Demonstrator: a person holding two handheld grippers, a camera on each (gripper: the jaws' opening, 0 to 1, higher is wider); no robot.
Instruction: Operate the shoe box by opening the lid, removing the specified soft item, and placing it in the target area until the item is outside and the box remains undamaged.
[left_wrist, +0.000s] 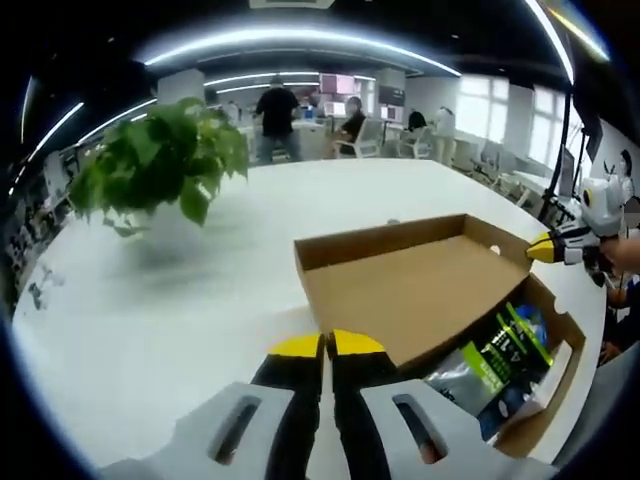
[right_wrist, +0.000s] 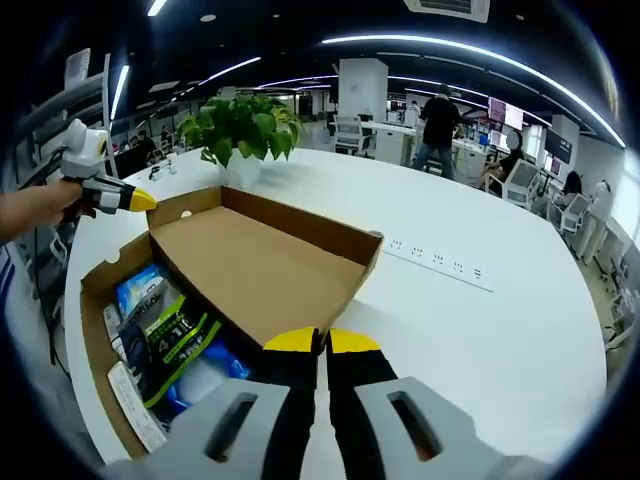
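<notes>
With lid (right_wrist: 262, 262) up — packet (right_wrist: 170, 335) inside box (right_wrist: 96, 330)

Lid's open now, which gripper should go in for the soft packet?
Right, probably: the packet lies open and close beside the right gripper; from the left gripper the lid partly hides it.

Plain brown shoe box (right_wrist: 255, 265) on white desk (right_wrist: 480, 330); inside at 8 o'clock, black-and-green soft pack (right_wrist: 165, 340) over blue; yellow-tipped black left gripper (left_wrist: 327, 345), right gripper (right_wrist: 322, 341); green plant (right_wrist: 240, 125).
</notes>
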